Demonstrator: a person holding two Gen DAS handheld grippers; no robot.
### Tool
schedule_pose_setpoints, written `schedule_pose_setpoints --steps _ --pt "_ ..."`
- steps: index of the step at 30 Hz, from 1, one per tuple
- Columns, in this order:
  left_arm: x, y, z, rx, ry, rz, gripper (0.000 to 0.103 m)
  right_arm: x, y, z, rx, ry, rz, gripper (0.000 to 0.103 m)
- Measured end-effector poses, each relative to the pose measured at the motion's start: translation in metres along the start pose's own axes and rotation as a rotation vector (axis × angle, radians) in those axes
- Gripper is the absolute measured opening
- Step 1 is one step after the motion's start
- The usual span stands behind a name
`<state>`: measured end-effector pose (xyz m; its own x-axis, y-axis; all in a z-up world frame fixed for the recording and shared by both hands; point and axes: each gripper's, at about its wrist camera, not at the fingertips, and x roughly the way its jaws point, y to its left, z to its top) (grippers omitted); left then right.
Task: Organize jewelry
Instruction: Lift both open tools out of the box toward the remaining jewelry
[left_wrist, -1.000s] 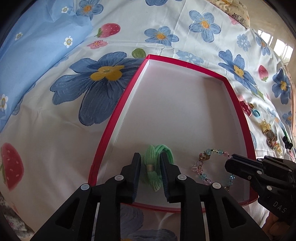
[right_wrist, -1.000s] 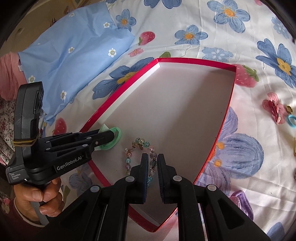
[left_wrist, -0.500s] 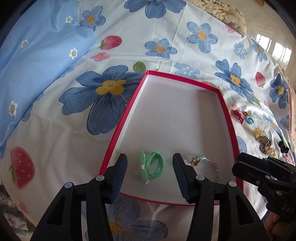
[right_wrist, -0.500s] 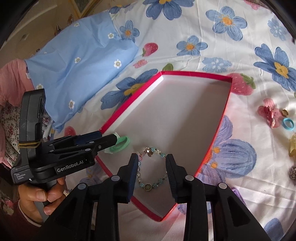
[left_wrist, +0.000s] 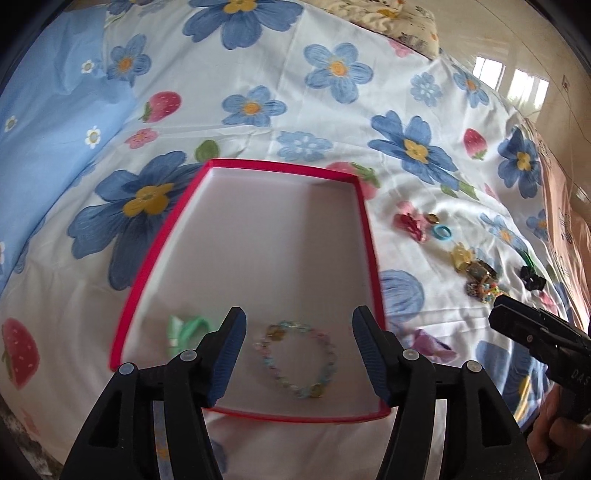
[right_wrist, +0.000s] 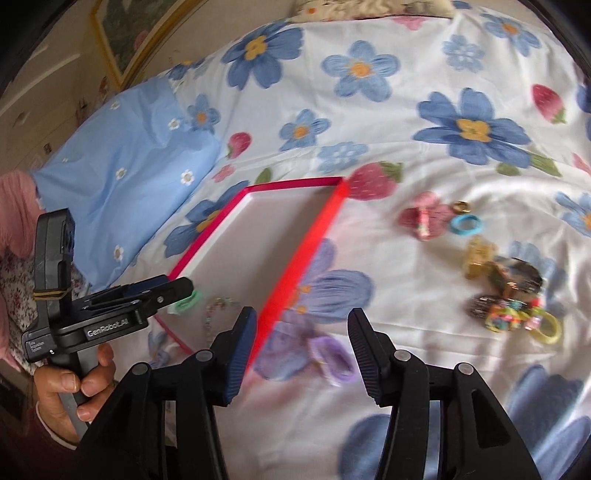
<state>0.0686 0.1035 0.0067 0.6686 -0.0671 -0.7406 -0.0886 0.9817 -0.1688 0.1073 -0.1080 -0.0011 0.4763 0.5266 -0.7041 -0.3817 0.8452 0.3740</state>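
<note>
A red-rimmed white box (left_wrist: 364, 236) (right_wrist: 306, 243) lies on the flowered bedsheet. In its near end lie a green hair tie (left_wrist: 186, 326) (right_wrist: 186, 301) and a pastel beaded bracelet (left_wrist: 299, 356) (right_wrist: 216, 314). My left gripper (left_wrist: 297, 350) is open and empty, raised above the bracelet. My right gripper (right_wrist: 301, 349) is open and empty, above the sheet just right of the box's near corner. Loose jewelry lies to the right: a pink flower clip (left_wrist: 410, 221) (right_wrist: 424, 218), a blue ring (left_wrist: 442, 232) (right_wrist: 466, 225), a yellow clip (right_wrist: 478, 258) and a heap of bracelets (right_wrist: 513, 306) (left_wrist: 480, 280).
A light blue pillow (right_wrist: 125, 177) (left_wrist: 48, 122) lies to the left of the box. A black hair piece (left_wrist: 532, 277) sits at the far right near the bed's edge. A patterned pillow (left_wrist: 399, 18) lies at the back.
Both grippers opened, letting go of the green hair tie and the bracelet in the box, then drew back and rose. The right gripper has swung right, off the box toward the loose jewelry.
</note>
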Motion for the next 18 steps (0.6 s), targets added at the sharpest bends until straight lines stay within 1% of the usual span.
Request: schedule_pose_setpoints --steps 9,14,18 --pt "0.022 -0.043 0.02 0.079 0.027 -0.05 0.06 -0.028 -0.064 -0.007 0.11 -0.039 -0.101 0.053" --pt "0.043 -0.062 0.032 0.103 0.048 -0.065 0.06 -0.035 -0.088 -0.006 0.138 -0.05 -0.14 0.053" --pt "0.061 -0.075 0.045 0.103 0.066 -0.084 0.061 -0.033 -0.105 -0.001 0.152 -0.046 -0.17 0.053"
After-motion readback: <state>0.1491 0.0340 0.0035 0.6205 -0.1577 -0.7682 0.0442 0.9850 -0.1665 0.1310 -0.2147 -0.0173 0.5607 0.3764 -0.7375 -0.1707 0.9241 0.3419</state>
